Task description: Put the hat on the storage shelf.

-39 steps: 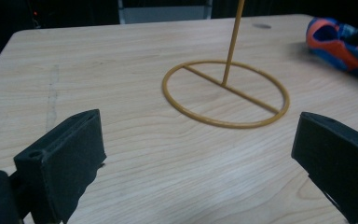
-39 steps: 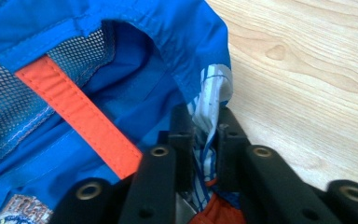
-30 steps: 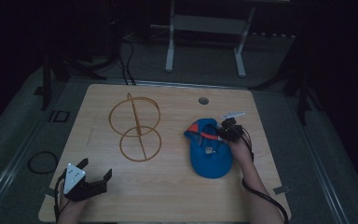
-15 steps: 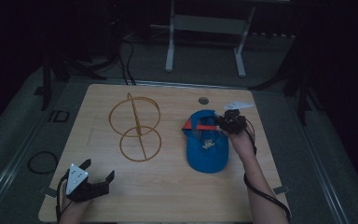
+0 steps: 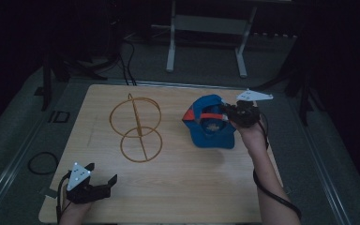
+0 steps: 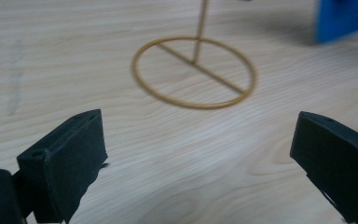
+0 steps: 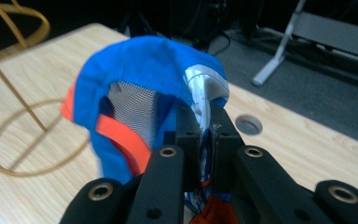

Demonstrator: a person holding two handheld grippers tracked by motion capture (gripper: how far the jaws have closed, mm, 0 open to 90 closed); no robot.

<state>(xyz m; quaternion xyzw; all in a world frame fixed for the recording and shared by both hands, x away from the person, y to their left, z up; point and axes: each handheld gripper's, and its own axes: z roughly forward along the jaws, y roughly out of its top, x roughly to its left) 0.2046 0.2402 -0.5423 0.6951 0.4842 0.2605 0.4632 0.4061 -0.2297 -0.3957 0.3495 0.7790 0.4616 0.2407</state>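
Blue fabric cap (image 5: pixel 210 125) with an orange band and white mesh lining, held up off the light wooden table (image 5: pixel 178 187) near its right edge, its opening turned toward the table's left side. Right gripper (image 5: pixel 228 115), black with a grey three-cornered plate on top, has its two jaws pressed nearly together on the cap's rim; the right gripper view shows the rim fabric pinched between them (image 7: pixel 204 135), with the crown standing above the jaws. Golden wire stand (image 5: pixel 137 127), made of a flat ring base, a thin upright rod and a second ring set on edge at the top, stands on the table left of the cap and well apart from it. Left gripper (image 5: pixel 104 179), also black with a grey plate, sits low at the table's near left corner; its jaws stand wide apart with nothing between them, and the left gripper view looks across bare wood (image 6: pixel 121 154) toward the stand's base ring (image 6: pixel 194 72). Small round grey grommet (image 7: pixel 248 124) lies in the tabletop beyond the cap, toward the far edge.
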